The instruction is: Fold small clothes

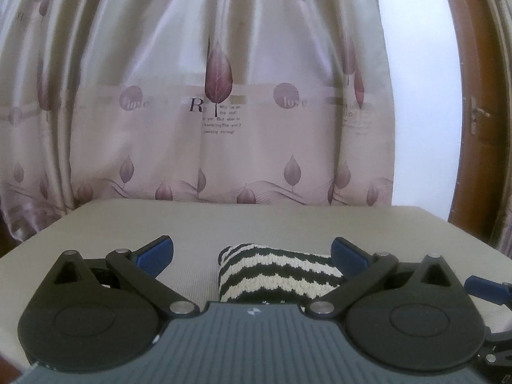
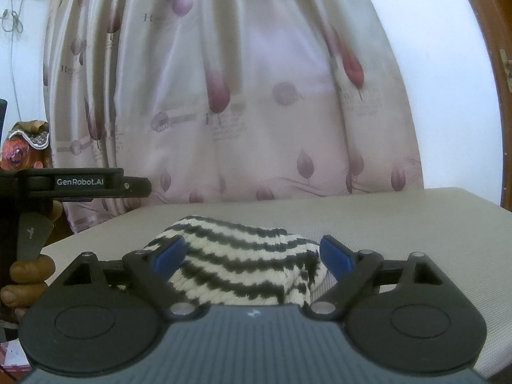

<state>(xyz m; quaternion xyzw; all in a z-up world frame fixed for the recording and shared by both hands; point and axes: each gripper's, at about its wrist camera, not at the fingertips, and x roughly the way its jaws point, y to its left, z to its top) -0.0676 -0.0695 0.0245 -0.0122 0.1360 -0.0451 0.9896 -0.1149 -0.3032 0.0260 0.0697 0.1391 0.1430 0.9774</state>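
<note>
On the grey-beige padded table (image 1: 288, 220), right in front of both cameras, a small black-and-white zigzag-striped knit garment (image 1: 275, 275) is lying bunched into a compact, thick bundle. In the left wrist view, the left gripper (image 1: 252, 252) is hovering low over the near edge of the table with its jaws spread wide; its blue fingertips (image 1: 158, 251) are standing well apart and are gripping nothing. The knit bundle is sitting between them, nearer the right-hand fingertip, which is lying just beside or against the cloth's end; I cannot tell whether it is touching. A blue tip of the other tool is peeking in at the far right edge of that view.

In the right wrist view, the right gripper (image 2: 252, 252) is likewise gaping wide, with the garment (image 2: 243, 268) filling most of the gap between its blue fingertips (image 2: 336, 256). The left-hand pad is overlapping the knit's edge in the picture, yet the jaws are not closing on it. At the left edge, a person's hand (image 2: 27, 275) is wrapping around the handle of the other black tool marked GenRobot.AI.

Beyond the table, a pale curtain (image 1: 217, 96) printed with purple leaves is hanging across the background, with a white wall (image 1: 422, 96) and a brown wooden door (image 1: 480, 112) standing to the right.
</note>
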